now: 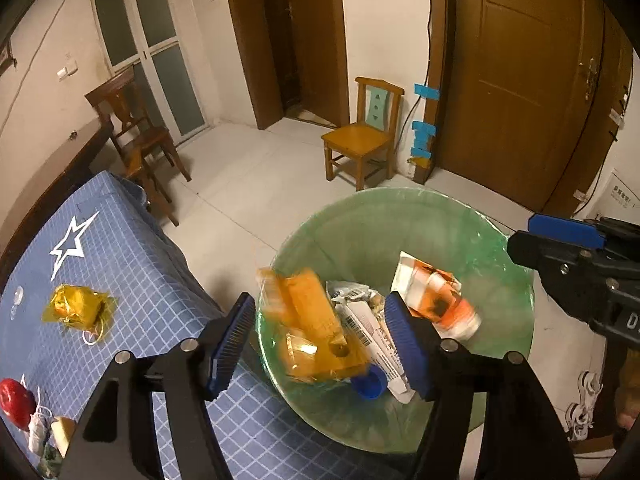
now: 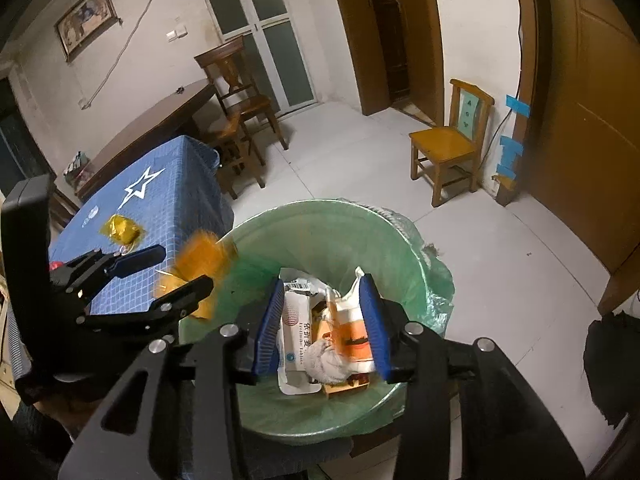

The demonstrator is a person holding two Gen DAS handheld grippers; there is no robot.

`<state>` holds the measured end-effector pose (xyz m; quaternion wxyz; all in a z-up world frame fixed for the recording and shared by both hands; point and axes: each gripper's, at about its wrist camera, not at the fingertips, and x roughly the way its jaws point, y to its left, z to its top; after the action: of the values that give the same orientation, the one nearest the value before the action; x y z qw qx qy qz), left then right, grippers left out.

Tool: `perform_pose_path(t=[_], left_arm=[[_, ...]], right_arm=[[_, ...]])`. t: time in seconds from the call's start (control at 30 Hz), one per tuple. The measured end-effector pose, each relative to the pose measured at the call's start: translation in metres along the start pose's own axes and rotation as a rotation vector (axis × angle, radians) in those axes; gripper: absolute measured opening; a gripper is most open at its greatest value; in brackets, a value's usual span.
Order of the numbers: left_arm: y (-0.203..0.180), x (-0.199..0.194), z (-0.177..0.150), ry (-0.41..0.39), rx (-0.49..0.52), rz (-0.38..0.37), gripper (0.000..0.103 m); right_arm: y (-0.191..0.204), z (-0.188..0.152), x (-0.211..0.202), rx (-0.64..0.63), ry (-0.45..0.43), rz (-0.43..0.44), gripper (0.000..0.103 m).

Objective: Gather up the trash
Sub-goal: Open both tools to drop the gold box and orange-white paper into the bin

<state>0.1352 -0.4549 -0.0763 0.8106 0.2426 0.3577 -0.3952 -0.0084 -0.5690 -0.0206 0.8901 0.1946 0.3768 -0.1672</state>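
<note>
Left tool [image 1: 320, 340] released above bin [image 2: 256, 240], right tool [image 2: 326, 326] released, red item [image 1: 16, 402] left-view only.

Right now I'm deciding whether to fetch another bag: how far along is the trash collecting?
Done: the bin holds wrappers and a tube. In hand: nothing gripped; an orange wrapper blurs below the open left gripper, and the right gripper is open above the bin. Left: the yellow wrapper and small items on the table.
</note>
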Motion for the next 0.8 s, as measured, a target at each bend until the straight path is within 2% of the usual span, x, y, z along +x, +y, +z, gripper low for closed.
perform_pose_path(t=[0.53, 0.8], left_arm=[[0.002, -0.007, -0.007, 0.007, -0.039, 0.024, 0.069], [0.013, -0.022, -0.019, -0.007, -0.075, 0.065, 0.072]], right_arm=[[0.005, -0.003, 0.001, -0.035, -0.008, -0.016, 0.038], [0.019, -0.007, -0.006, -0.049, -0.052, -0.015, 0.038]])
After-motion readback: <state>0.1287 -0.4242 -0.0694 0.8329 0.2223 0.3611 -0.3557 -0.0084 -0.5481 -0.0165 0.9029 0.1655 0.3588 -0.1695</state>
